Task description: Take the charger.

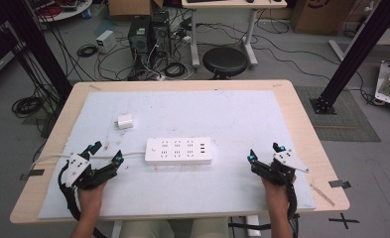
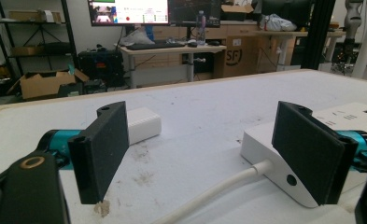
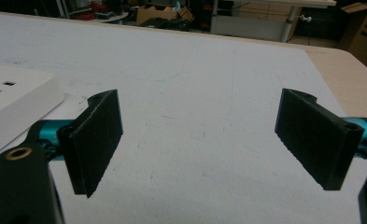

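A white power strip [image 1: 179, 150] lies flat mid-table, its white cable [image 1: 130, 155] running left past my left gripper [image 1: 106, 152]. That gripper is open, low over the mat just left of the strip's end [image 2: 284, 158], with the cable [image 2: 214, 191] passing between its jaws. A small white charger plug [image 1: 125, 121] sits behind the strip to the left, seen as a white block [image 2: 143, 125] past the left jaw. My right gripper [image 1: 265, 151] is open to the right of the strip [image 3: 13, 105], with nothing between its jaws.
A white mat [image 1: 197, 114] covers most of the wooden table [image 1: 301, 124]. Beyond the far edge are a black stool [image 1: 225, 62], computer towers [image 1: 147, 34] and tangled floor cables. Black frame posts [image 1: 354, 52] stand at either side.
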`<state>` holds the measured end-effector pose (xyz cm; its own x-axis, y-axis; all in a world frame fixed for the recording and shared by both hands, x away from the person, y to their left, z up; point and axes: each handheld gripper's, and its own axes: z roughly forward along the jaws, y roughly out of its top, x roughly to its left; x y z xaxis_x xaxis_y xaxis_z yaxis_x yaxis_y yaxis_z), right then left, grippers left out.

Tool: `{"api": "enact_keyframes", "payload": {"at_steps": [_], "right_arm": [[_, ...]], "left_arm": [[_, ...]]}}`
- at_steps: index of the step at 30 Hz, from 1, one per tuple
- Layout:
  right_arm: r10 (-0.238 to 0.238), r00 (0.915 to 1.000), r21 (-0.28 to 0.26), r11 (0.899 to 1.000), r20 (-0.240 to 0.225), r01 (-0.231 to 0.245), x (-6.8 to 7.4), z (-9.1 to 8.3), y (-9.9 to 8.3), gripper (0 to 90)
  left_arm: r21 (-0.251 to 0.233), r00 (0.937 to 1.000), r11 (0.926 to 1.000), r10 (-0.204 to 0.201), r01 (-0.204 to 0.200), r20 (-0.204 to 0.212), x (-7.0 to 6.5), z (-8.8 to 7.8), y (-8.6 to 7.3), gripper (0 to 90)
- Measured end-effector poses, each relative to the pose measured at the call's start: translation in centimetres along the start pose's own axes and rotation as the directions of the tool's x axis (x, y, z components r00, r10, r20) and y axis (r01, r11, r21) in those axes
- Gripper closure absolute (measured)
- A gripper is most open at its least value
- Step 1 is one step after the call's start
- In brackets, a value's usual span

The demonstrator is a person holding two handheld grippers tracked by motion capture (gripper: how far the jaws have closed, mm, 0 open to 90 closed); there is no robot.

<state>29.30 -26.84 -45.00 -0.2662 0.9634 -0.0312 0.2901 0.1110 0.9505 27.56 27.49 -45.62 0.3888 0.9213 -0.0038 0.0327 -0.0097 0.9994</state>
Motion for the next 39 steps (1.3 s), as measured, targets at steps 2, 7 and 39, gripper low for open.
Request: {"api": "enact_keyframes", "payload": {"at_steps": [2, 7, 39], "right_arm": [[-0.001, 1.0000, -0.001, 1.000, 0.001, 0.001, 0.0, 0.0, 0.0, 15.5], [0.001, 1.0000, 0.004, 1.000, 0.002, -0.001, 0.0, 0.0, 0.0, 15.5], [0.002, 1.0000, 0.037, 0.999, 0.002, -0.002, -0.1, 0.4, 0.2, 15.5]], "left_arm": [[0.000, 1.0000, 1.0000, 0.006, -0.006, 0.002, 0.0, 0.0, 0.0, 18.9], [0.003, 1.0000, 1.0000, 0.007, -0.007, 0.002, -0.1, 0.0, 0.0, 19.3], [0.195, 0.8431, 0.9545, 0.090, -0.225, 0.530, 5.4, 6.6, 11.7, 19.0]]}}
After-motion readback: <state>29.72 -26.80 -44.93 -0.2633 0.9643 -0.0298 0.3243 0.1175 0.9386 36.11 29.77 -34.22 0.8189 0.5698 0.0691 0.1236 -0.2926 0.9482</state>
